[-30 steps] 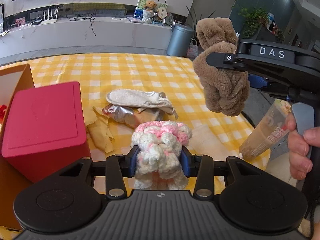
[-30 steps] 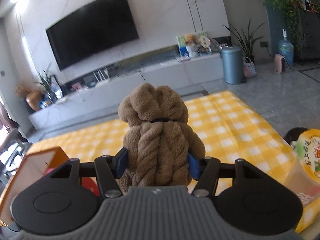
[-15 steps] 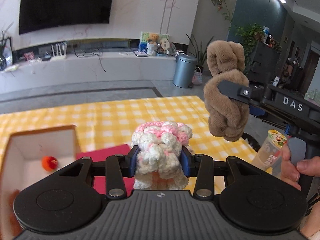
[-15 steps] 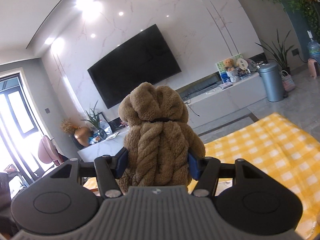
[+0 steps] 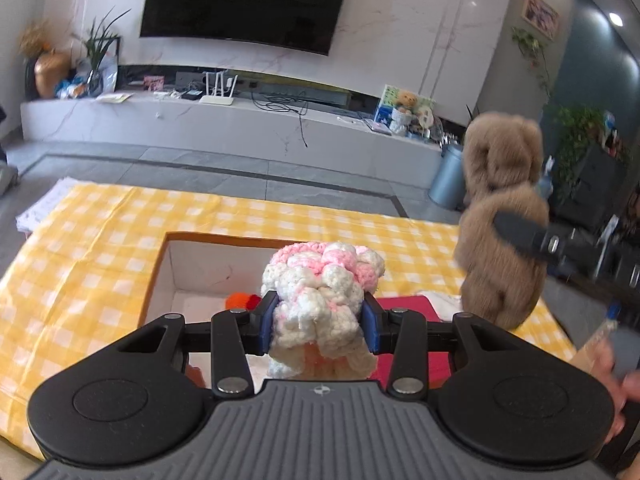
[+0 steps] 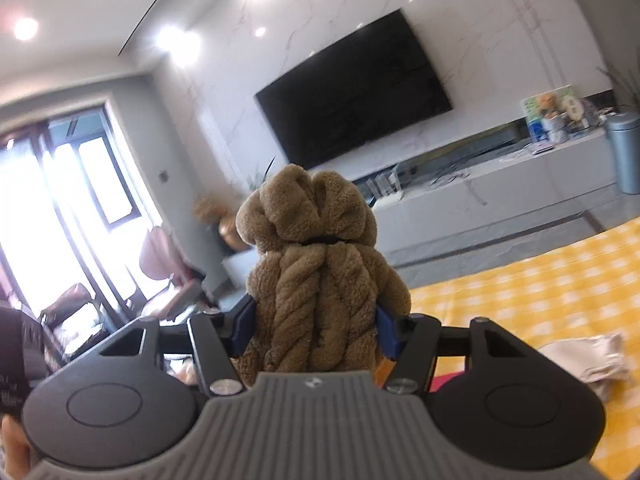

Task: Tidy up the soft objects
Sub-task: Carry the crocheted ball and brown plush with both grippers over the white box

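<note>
Both hands swung over toward open box (image 5: pixel 200 268); my left tongs (image 5: pixel 319 322) clamp pink-white yarn bundle (image 5: pixel 320 280), right tongs (image 6: pixel 314 330) clamp brown plush braid (image 6: pixel 316 280); both soft, light, squashy, gripped mid-body.

Big black TV (image 5: pixel 244 0) on a marble wall, long white console (image 5: pixel 224 128) under it with a router (image 5: pixel 216 90) and loose cables. Grey bin (image 5: pixel 448 178) at the right end, potted plant (image 5: pixel 98 54) at the left. Table's got a yellow checked cloth (image 5: pixel 100 248).

Pink-and-white yarn bundle (image 5: pixel 320 292) between the jaws; beyond it a yellow-checked cloth (image 5: pixel 100 256); right, a brown, perhaps tan, plush (image 5: pixel 500 216).
</note>
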